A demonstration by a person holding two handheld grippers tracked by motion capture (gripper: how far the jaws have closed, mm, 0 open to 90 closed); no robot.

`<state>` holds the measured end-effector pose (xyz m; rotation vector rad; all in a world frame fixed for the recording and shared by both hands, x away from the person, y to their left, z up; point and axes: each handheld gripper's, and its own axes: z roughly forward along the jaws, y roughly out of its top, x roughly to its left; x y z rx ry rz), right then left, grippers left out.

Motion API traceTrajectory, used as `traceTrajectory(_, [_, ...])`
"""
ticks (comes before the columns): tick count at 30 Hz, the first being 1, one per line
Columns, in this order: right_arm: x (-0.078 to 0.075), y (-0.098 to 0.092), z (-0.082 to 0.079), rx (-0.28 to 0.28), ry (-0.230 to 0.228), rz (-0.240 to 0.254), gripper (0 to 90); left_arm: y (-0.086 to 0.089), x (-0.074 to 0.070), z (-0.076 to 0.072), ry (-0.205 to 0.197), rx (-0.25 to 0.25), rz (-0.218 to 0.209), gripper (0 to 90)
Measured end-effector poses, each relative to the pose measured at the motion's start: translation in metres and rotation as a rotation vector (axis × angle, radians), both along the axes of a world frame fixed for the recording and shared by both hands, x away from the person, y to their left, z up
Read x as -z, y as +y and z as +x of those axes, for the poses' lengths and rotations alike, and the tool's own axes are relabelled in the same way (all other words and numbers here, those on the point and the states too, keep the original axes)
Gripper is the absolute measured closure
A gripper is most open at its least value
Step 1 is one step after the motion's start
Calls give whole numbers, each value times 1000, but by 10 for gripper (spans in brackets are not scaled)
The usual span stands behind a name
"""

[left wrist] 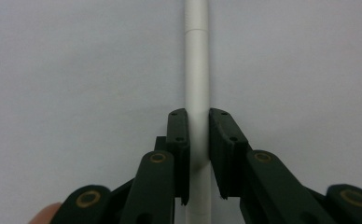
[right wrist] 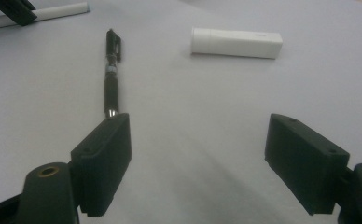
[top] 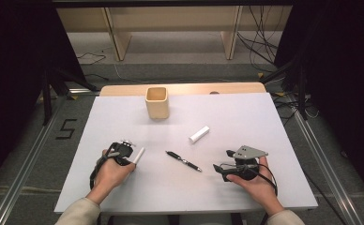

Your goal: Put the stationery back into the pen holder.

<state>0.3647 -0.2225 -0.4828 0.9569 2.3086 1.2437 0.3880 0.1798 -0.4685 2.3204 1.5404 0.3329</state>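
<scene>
The left gripper (left wrist: 198,135) has its jaws clamped on a slim white pen (left wrist: 198,70), pinching it across the barrel so the long end sticks out ahead, low over the white table (top: 246,187). That grip looks meant for lifting it and dropping it end-first into the wooden cup (top: 157,102) standing at the far edge. The right gripper (right wrist: 198,158) rests near the table's front with its jaws wide apart and nothing between them, pointed at the black pen (right wrist: 111,79) lying just ahead, probably its own pick. A white capped marker (right wrist: 236,43) lies farther off.
</scene>
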Motion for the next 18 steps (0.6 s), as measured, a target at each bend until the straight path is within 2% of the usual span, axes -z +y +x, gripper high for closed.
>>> traceTrajectory(4, [0,0,0,1,1,2,235,2,0,-1,-4,-1,-10,787])
traceTrajectory(11, [0,0,0,1,1,1,237,7,1,-2,-20,-5,-58,787])
traceTrajectory(13, [0,0,0,1,1,1,237,8,1,-3,-31,-7,-80,787])
traceTrajectory(14, [0,0,0,1,0,2,238,8,0,-4,-50,-7,-102,787])
traceTrajectory(15, [0,0,0,1,0,2,238,8,0,-4,-50,-7,-102,787])
traceTrajectory(18, [0,0,0,0,1,2,237,7,-2,-4,-86,2,-108,788])
